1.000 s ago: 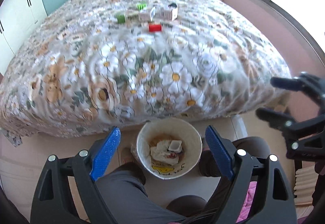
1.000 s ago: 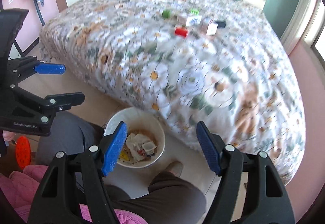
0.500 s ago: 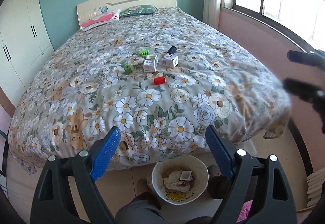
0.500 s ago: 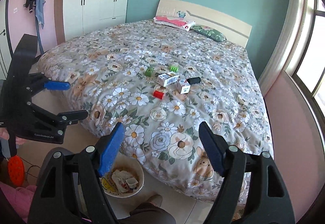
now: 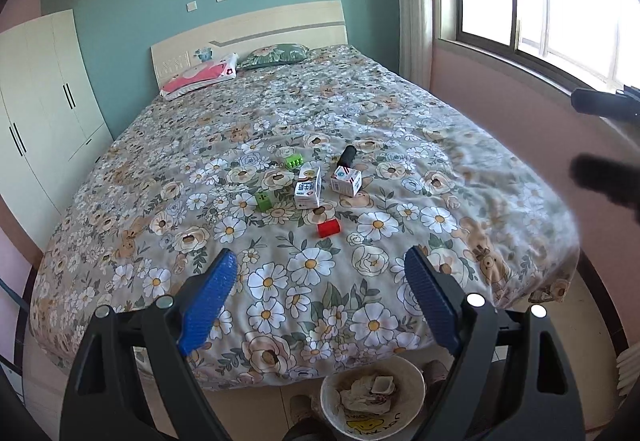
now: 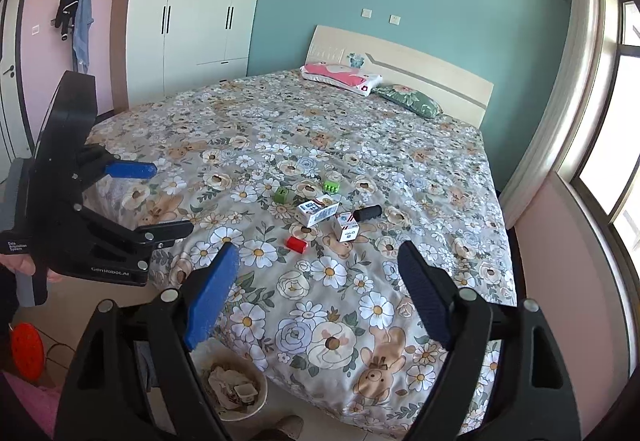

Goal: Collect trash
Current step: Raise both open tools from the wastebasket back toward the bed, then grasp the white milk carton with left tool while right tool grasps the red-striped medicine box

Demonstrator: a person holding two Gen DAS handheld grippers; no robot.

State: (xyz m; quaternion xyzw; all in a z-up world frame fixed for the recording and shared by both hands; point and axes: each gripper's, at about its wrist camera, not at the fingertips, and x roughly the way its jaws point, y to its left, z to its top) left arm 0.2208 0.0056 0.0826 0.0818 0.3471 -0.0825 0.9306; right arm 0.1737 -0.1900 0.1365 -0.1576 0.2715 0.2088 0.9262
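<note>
Both the left gripper [image 5: 318,299] and the right gripper [image 6: 320,293] hang spread and empty over the foot of the floral bedspread [image 5: 400,121], the small red block [image 5: 329,228] lying nearest ahead, slightly closer to the left gripper.

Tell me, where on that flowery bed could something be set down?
The floral bedspread is bare between the small red block and the foot edge, and from the clutter up to the pink pillow. It's crowded mid-bed, around the white cartons, green cubes and black cylinder.
</note>
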